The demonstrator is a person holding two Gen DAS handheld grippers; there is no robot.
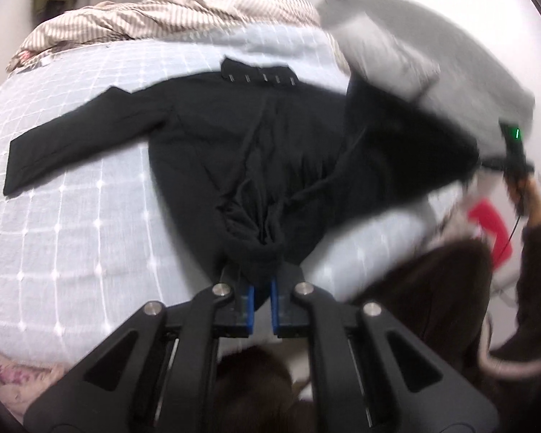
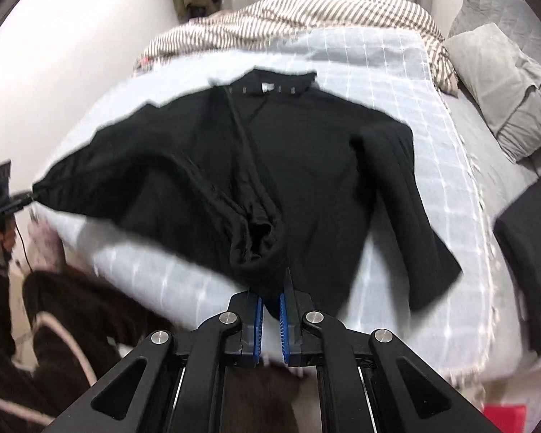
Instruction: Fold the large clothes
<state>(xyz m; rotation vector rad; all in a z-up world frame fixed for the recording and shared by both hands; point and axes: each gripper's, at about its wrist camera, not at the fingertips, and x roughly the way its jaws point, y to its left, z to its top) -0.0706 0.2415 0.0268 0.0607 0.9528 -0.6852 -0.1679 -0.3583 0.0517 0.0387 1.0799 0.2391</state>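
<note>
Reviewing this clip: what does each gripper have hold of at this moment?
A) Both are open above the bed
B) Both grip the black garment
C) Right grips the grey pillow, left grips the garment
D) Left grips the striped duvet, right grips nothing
B: black fabric of the black garment is bunched between the blue pads of the left gripper and of the right gripper, both shut on it.

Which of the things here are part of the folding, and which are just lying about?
In the job:
black garment
left tool, shut on its hem
right tool, shut on its hem

Lying about:
striped duvet
grey pillow
folded dark cloth
checked bedspread, only the work surface
</note>
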